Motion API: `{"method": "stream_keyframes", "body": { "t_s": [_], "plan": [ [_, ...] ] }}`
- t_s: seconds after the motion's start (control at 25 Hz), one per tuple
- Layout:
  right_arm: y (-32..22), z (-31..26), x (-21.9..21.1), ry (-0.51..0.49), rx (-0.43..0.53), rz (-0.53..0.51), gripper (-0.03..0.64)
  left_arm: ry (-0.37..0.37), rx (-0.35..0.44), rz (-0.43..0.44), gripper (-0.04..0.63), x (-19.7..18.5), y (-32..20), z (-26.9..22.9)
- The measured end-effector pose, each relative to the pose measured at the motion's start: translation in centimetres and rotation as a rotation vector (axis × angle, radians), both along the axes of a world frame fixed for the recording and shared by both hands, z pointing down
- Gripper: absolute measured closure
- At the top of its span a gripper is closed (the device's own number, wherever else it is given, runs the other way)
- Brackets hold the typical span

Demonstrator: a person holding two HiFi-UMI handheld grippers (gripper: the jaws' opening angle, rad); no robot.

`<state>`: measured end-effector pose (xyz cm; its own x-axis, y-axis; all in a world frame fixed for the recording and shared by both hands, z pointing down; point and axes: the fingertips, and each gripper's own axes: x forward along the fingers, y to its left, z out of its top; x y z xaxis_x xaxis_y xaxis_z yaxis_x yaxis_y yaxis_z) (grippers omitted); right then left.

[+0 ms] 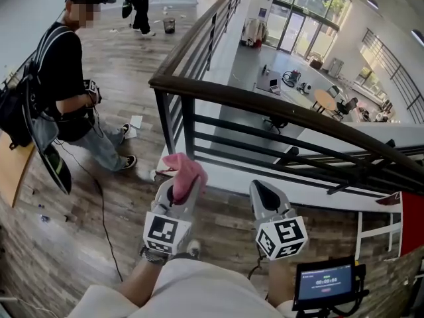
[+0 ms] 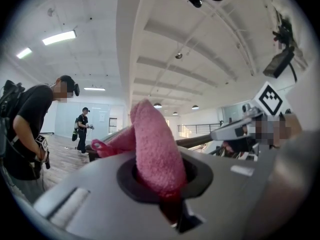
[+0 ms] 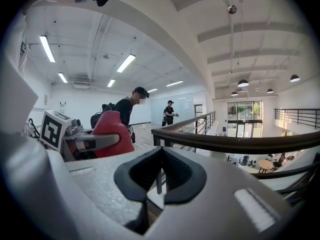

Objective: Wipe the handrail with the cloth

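The dark brown handrail (image 1: 265,105) runs from its corner post at the left across to the right, ahead of and above both grippers. My left gripper (image 1: 180,189) is shut on a pink cloth (image 1: 185,167) that bulges up out of the jaws, below the rail and short of it. In the left gripper view the cloth (image 2: 152,144) fills the left gripper (image 2: 162,171), and the handrail (image 2: 195,141) lies behind it. My right gripper (image 1: 264,192) is shut and holds nothing. In its own view the right gripper (image 3: 161,166) sits just below the handrail (image 3: 240,141).
Black balusters (image 1: 187,121) stand under the rail, with a drop to a lower floor beyond. A person in black (image 1: 66,78) bends over at the left, a cable (image 1: 99,197) trailing on the wood floor. Another person (image 1: 139,5) stands far back. A small screen (image 1: 324,282) is at the bottom right.
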<state>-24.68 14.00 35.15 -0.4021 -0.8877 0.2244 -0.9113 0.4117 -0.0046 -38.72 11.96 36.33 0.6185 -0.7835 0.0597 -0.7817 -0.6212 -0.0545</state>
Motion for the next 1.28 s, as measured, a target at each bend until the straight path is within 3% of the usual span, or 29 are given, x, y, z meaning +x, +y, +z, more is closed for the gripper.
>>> {"method": "stream_keyframes", "body": {
  "t_s": [0.76,1.28],
  "plan": [
    [-4.7,0.4,-1.3,-0.007,-0.021,0.036,0.614,0.01,-0.019,0.036,0.554,-1.3,-6.0,0.2],
    [-6.2,0.6,0.0,-0.012,-0.042,0.003,0.614,0.041,-0.051,-0.065,0.554,-1.4,-7.7,0.0]
  ]
}}
